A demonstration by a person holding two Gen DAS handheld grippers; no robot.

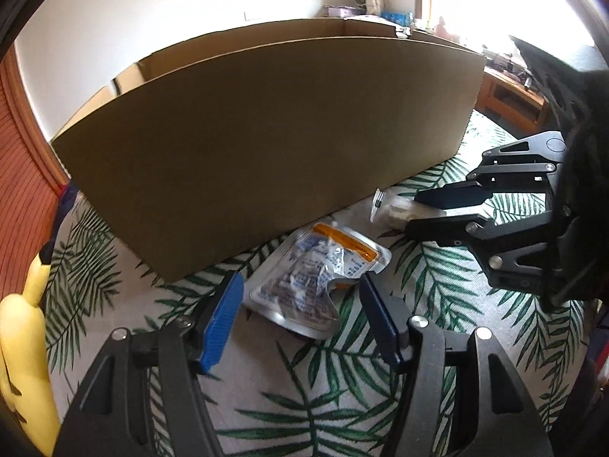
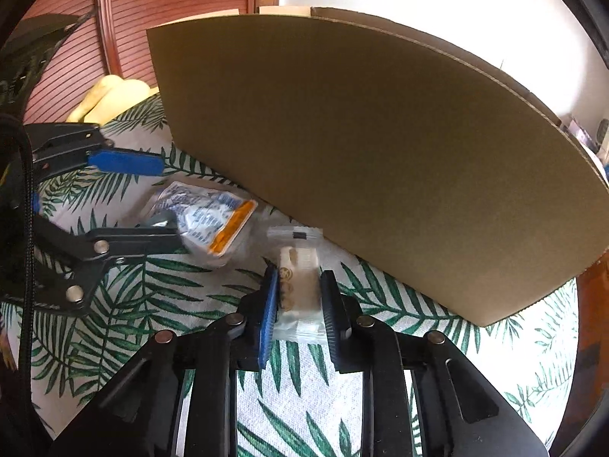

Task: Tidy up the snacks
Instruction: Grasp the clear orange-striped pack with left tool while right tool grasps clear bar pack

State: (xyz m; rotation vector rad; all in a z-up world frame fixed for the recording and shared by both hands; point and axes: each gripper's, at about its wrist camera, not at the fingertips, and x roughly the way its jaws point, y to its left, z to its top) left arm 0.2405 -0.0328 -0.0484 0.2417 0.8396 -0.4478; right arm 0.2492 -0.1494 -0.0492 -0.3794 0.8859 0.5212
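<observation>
Right wrist view: right gripper (image 2: 297,301) straddles the small clear cookie packet (image 2: 298,285) at lower centre, pads closing on its sides; firm pinch cannot be told. Packet's long axis runs along the fingers, toward the cardboard box (image 2: 361,144) just beyond. Left wrist view: left gripper (image 1: 300,316) spread wide, foil pouch (image 1: 316,278) lying straight ahead between the fingers on the leaf-print cloth (image 1: 323,400), near the box wall

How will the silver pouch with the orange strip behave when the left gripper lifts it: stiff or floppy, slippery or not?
The silver pouch looks crumpled and creased, so it will probably sag when lifted. Its foil surface shines, so it may slide between the left gripper fingers. It lies flat on the leaf-print cloth, so it is unlikely to roll.
</observation>
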